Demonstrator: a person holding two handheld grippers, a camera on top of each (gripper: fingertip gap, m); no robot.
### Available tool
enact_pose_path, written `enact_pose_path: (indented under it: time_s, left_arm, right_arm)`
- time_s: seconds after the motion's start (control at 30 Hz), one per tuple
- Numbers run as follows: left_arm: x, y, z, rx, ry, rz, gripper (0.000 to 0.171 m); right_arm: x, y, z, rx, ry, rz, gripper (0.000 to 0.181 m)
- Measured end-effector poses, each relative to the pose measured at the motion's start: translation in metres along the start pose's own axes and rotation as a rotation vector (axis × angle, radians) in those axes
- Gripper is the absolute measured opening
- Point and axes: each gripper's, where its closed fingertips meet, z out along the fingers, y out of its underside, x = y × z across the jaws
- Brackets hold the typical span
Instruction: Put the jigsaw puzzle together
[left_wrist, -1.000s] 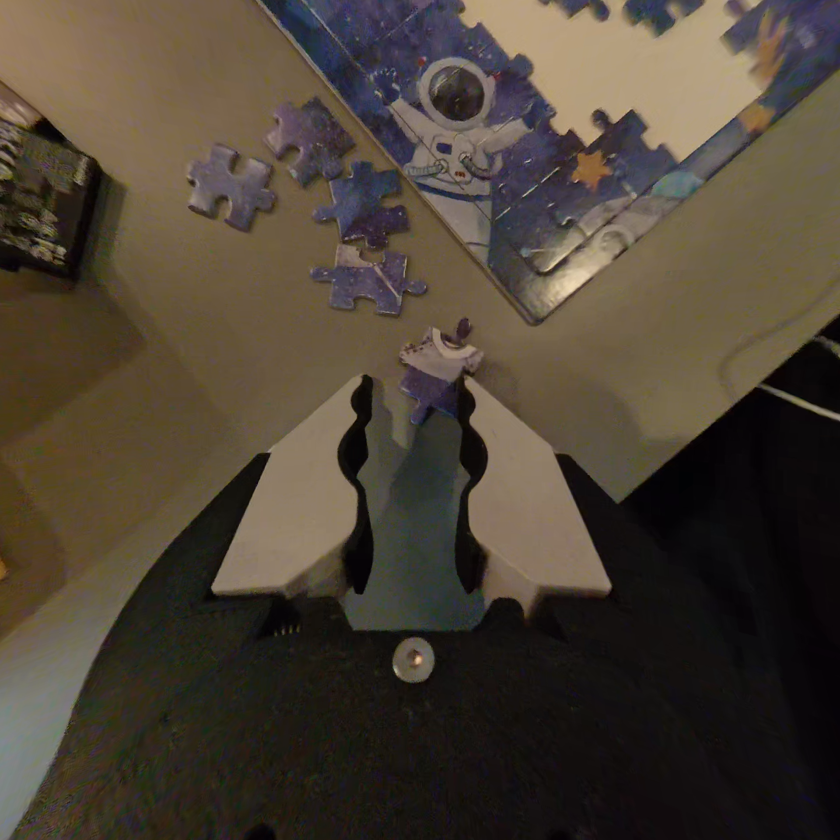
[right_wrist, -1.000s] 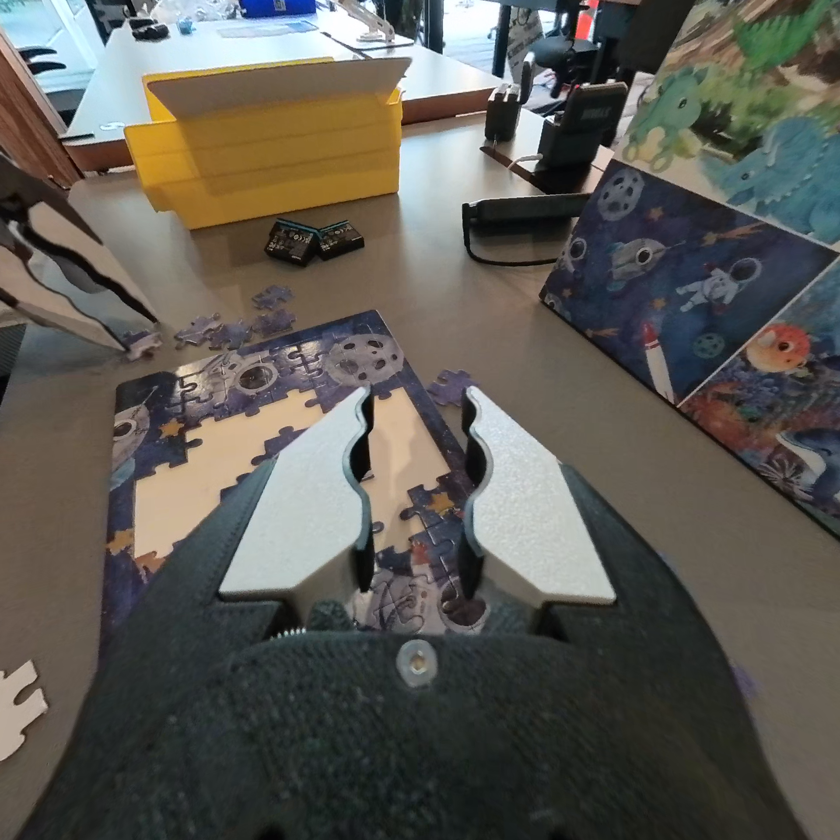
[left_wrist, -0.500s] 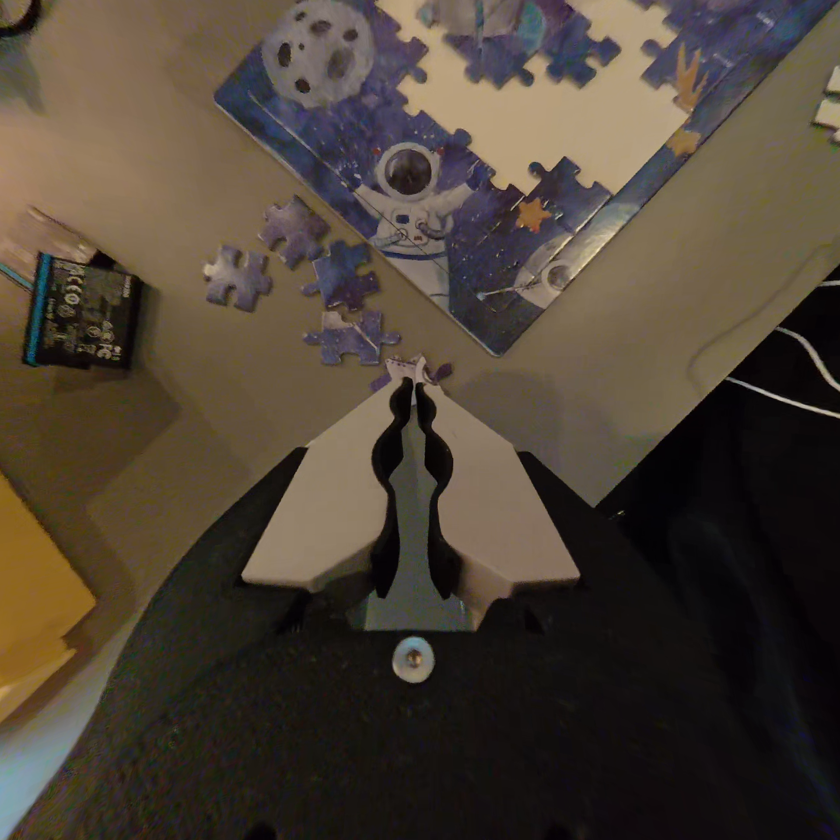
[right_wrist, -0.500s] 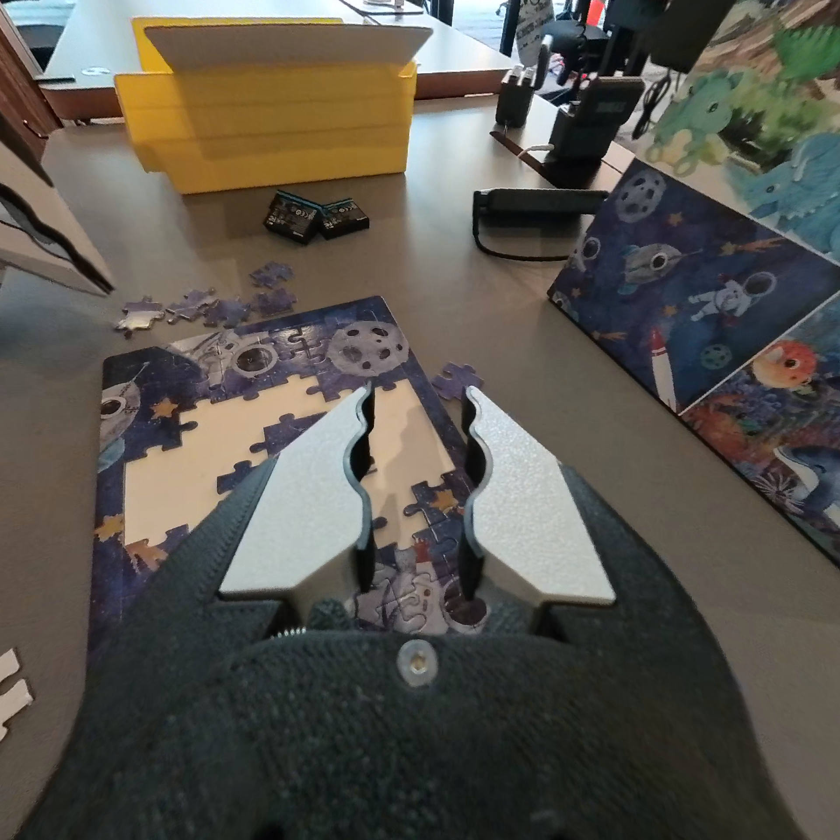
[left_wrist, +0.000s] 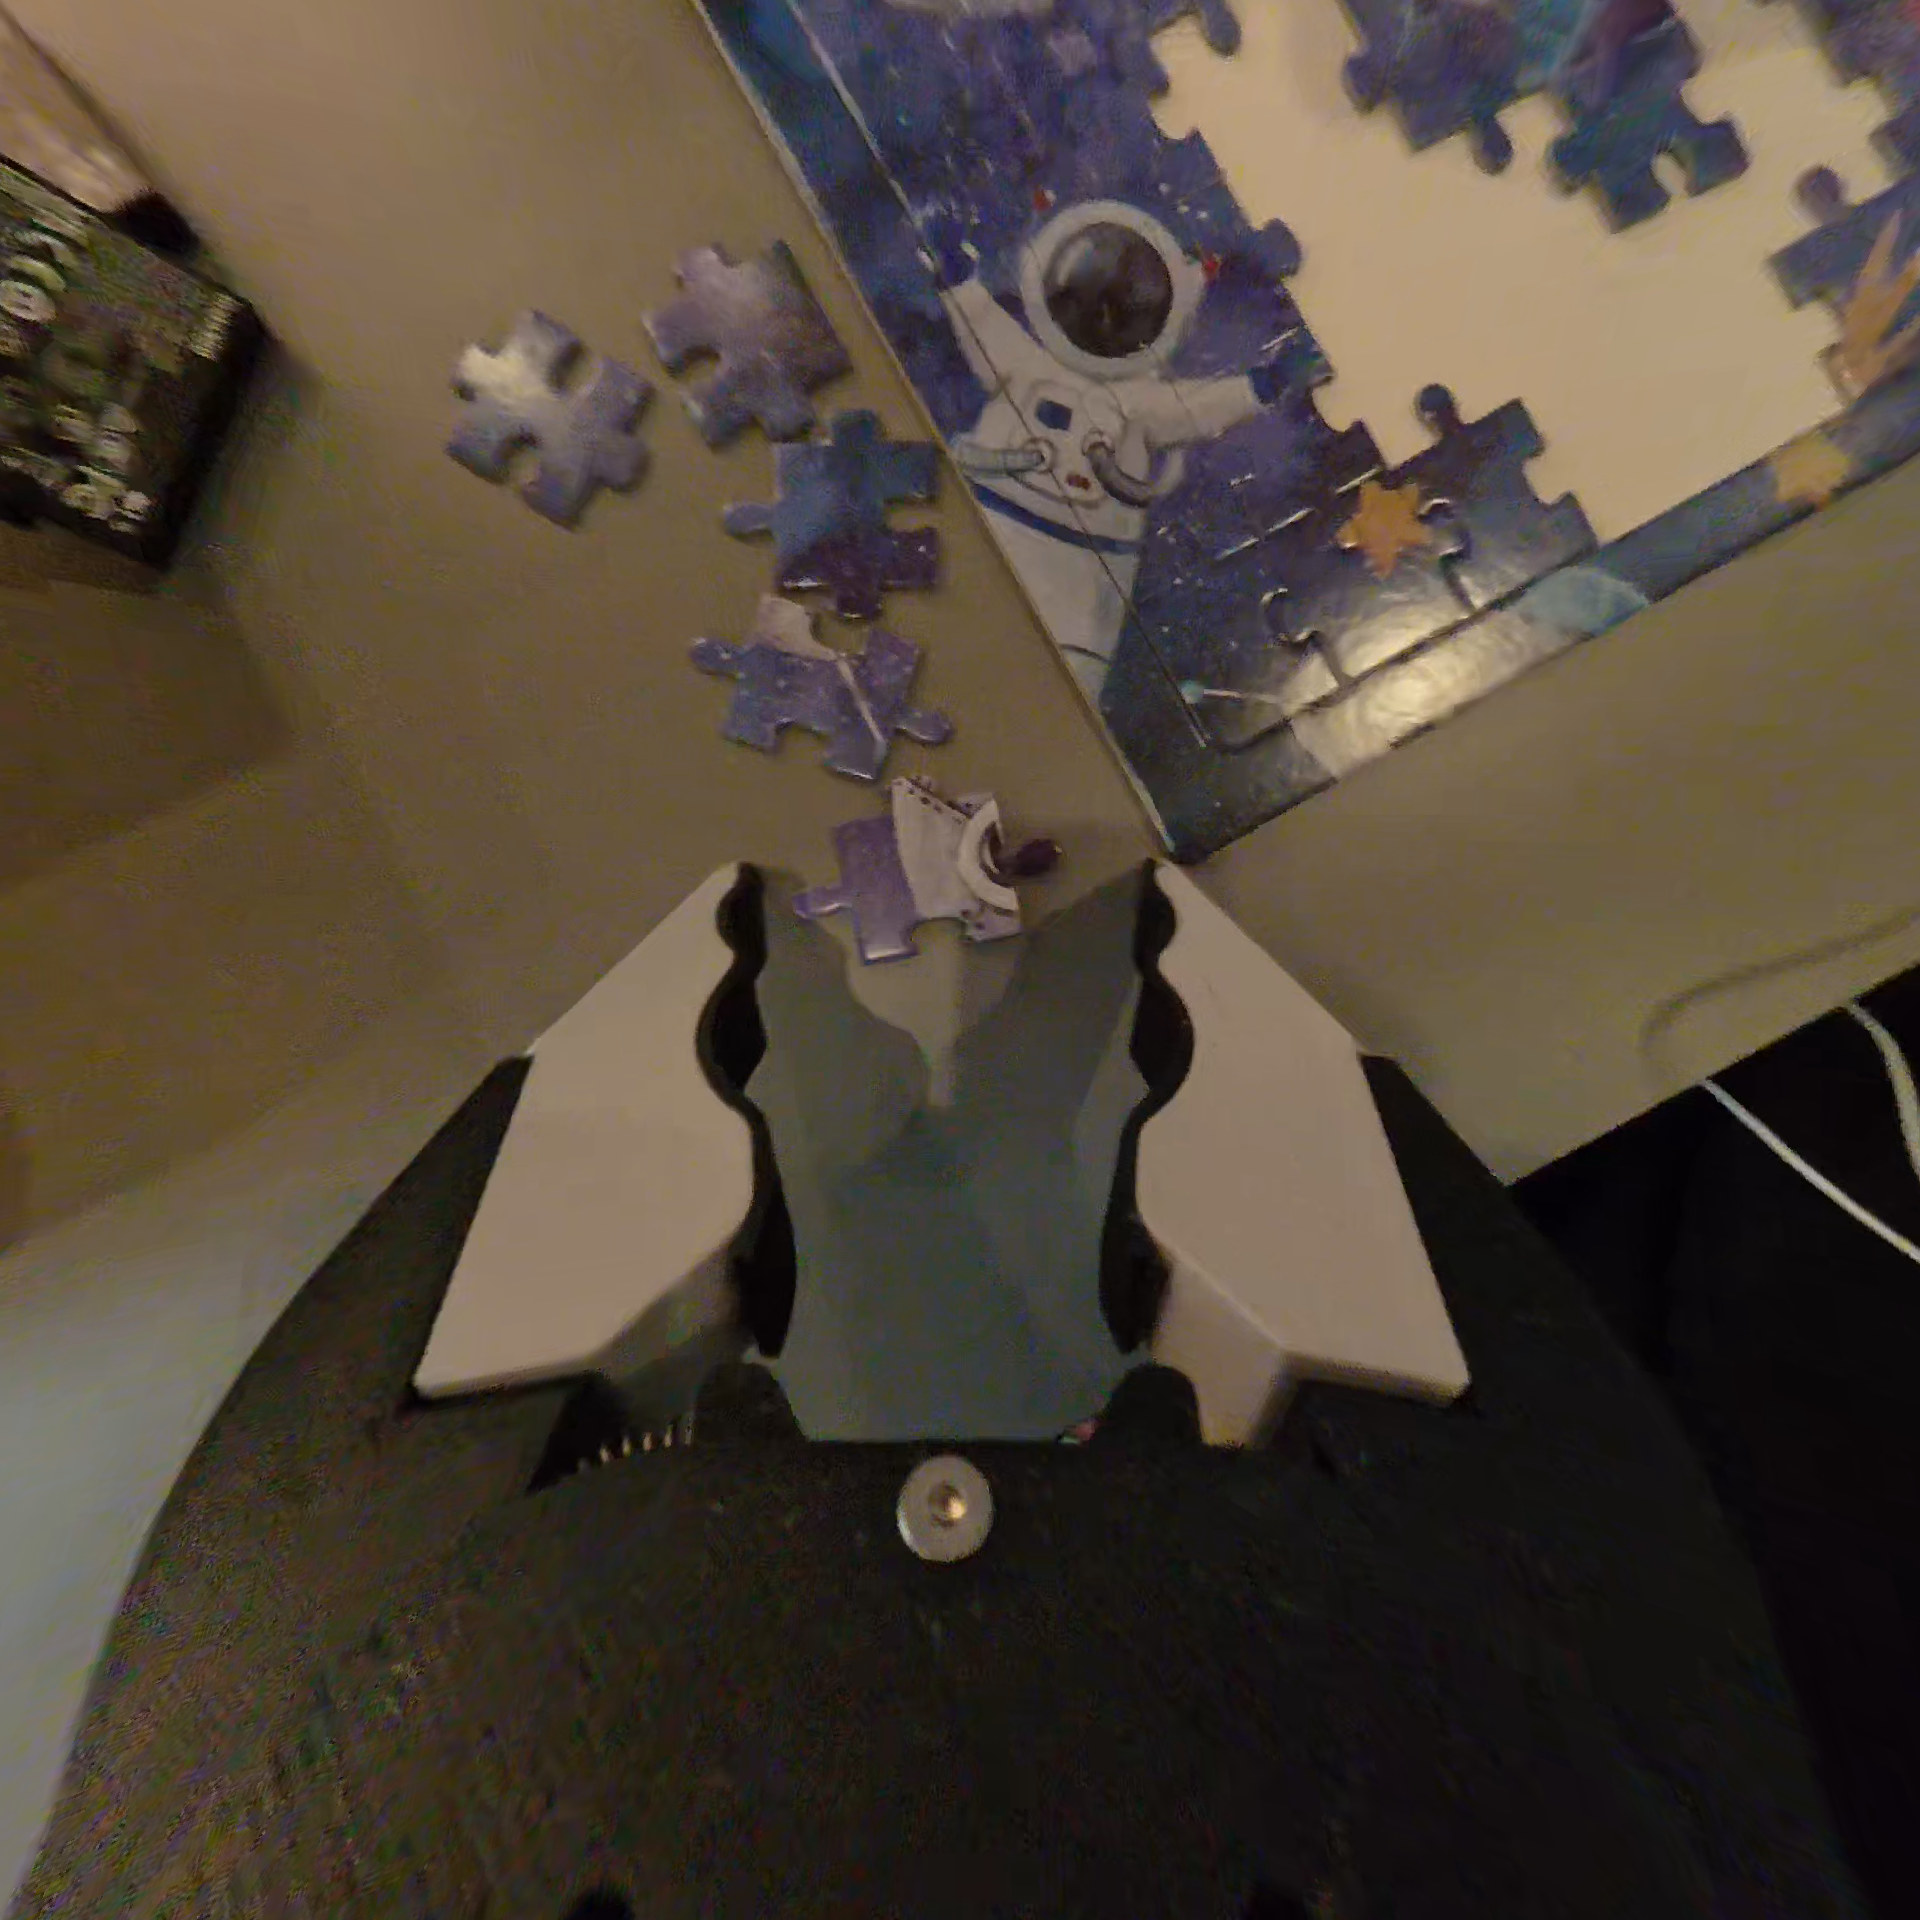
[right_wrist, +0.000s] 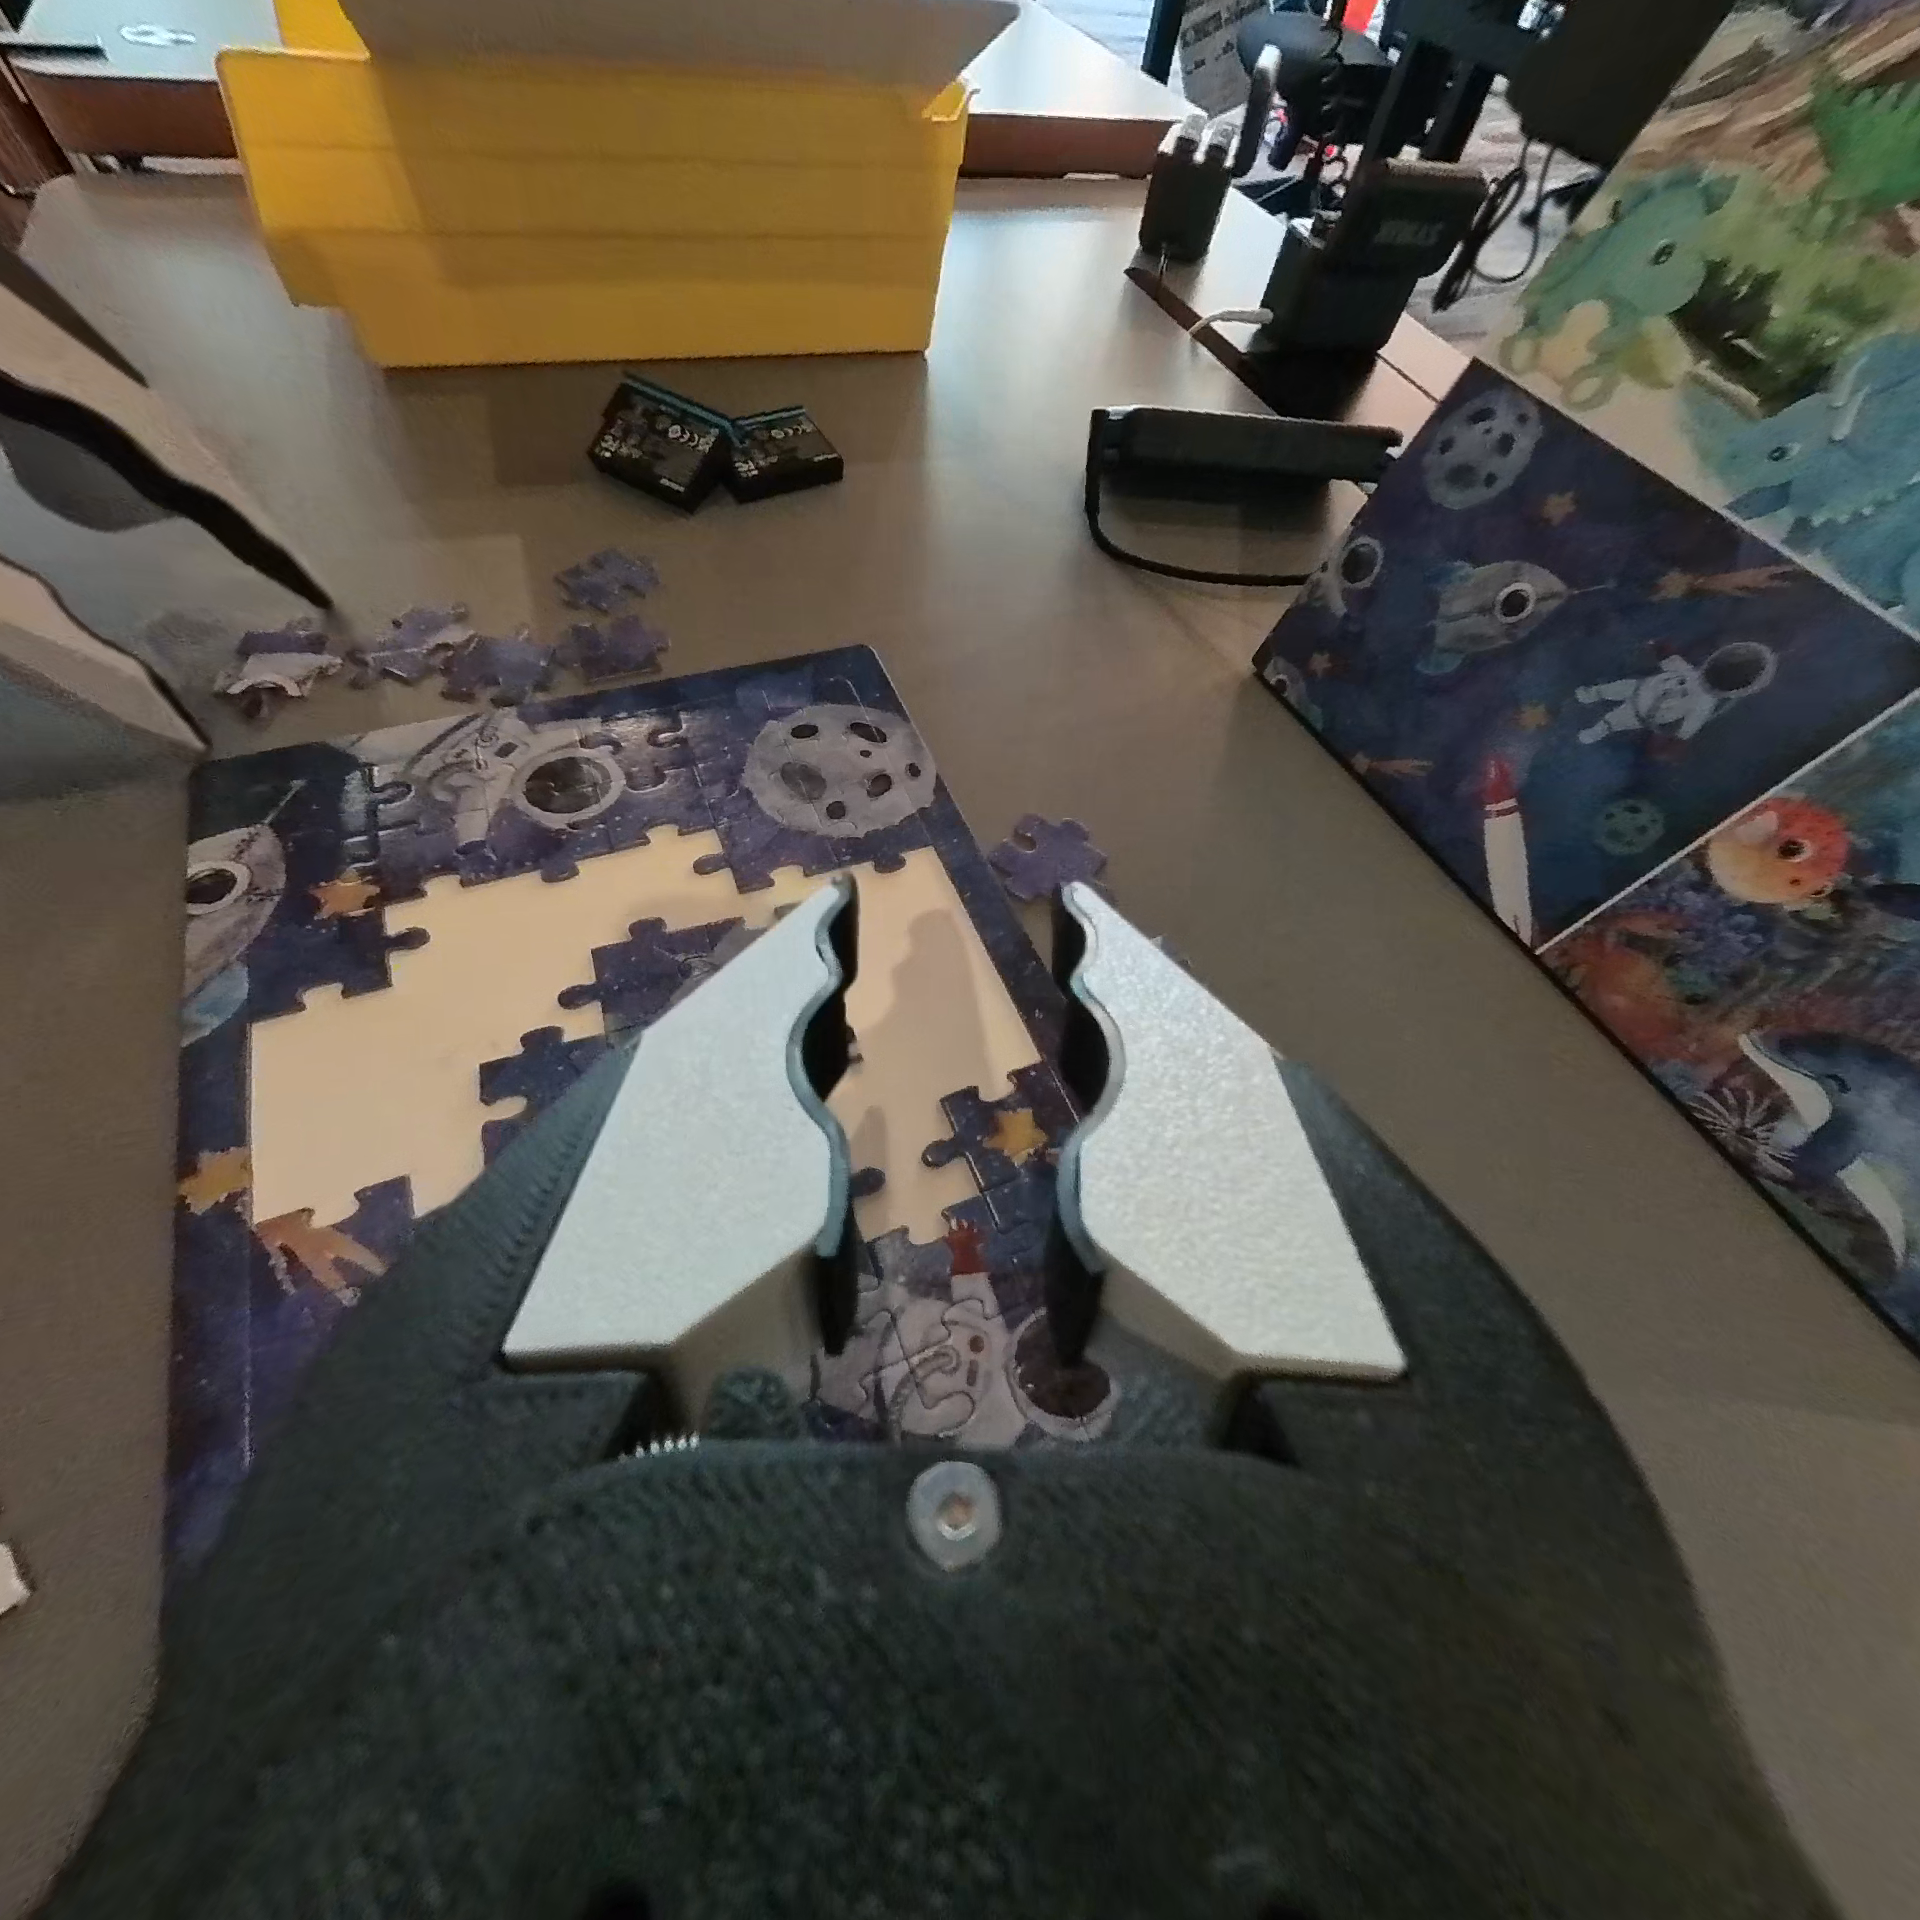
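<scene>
Left gripper (left_wrist: 940, 883) stands wide over the white-marked loose piece (left_wrist: 925, 868); right gripper (right_wrist: 951, 904) hovers open, empty; recommend centring on the piece before closing.

Both tools held over the tabletop, fingers spread and empty.

The left tool (left_wrist: 940, 883) points steeply down near a corner of the tabletop, its two white fingers (left_wrist: 644, 1091) well apart with nothing gripped between them; its fingertips also show at the left edge of the right wrist view (right_wrist: 177, 623). The right tool (right_wrist: 956, 904) hangs farther in from the tabletop's edges, tilted forward and downward, its fingers (right_wrist: 717, 1122) parted, nothing between them.
</scene>
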Motion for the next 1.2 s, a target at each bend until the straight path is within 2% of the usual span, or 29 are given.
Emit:
enact_pose_path:
  time_s: [0.03,0.07,0.1,0.33,0.43,0.53,0.6,0.67,0.73,0.83,0.97,1.1,1.2]
  left_arm:
    - [0.0,0.0,-0.001,-0.003,0.003,0.002,0.06]
    - [-0.001,0.0,-0.002,-0.009,0.002,0.016,0.04]
    - [-0.001,0.001,-0.003,-0.018,0.005,0.023,0.032]
    - [0.0,0.002,-0.005,-0.024,0.047,0.052,0.03]
    - [0.001,-0.01,-0.012,0.022,0.037,0.104,0.03]
    - [0.011,-0.04,-0.022,0.119,0.068,0.202,0.03]
    - [0.023,-0.069,-0.024,0.195,0.11,0.294,0.03]
    - [0.042,-0.103,-0.02,0.271,0.186,0.425,0.03]
    - [0.065,-0.129,-0.006,0.289,0.31,0.594,0.031]
    - [0.089,-0.159,0.026,0.244,0.475,0.757,0.03]
    - [0.096,-0.19,0.066,0.147,0.6,0.856,0.03]
    - [0.09,-0.187,0.1,-0.004,0.594,1.002,0.03]
    - [0.086,-0.179,0.111,-0.075,0.579,1.091,0.031]
  right_arm:
    - [0.0,0.001,0.0,-0.005,0.004,-0.003,0.036]
    - [0.0,0.002,0.0,-0.006,0.006,-0.005,0.036]
    - [0.0,0.002,0.0,-0.006,0.006,-0.004,0.036]
    - [0.006,0.001,-0.003,0.007,0.021,0.006,0.036]
    - [0.012,0.0,-0.007,0.016,0.036,0.017,0.035]
    - [0.018,-0.002,-0.011,0.031,0.046,0.034,0.035]
    - [0.02,-0.005,-0.014,0.042,0.051,0.042,0.035]
    - [0.023,-0.007,-0.017,0.051,0.065,0.041,0.035]
    - [0.027,-0.008,-0.02,0.055,0.082,0.043,0.034]
    - [0.036,-0.004,-0.025,0.051,0.117,0.062,0.033]
    - [0.046,0.0,-0.031,0.066,0.127,0.117,0.032]
    - [0.052,0.003,-0.035,0.079,0.111,0.164,0.032]
    - [0.052,0.005,-0.034,0.081,0.092,0.191,0.031]
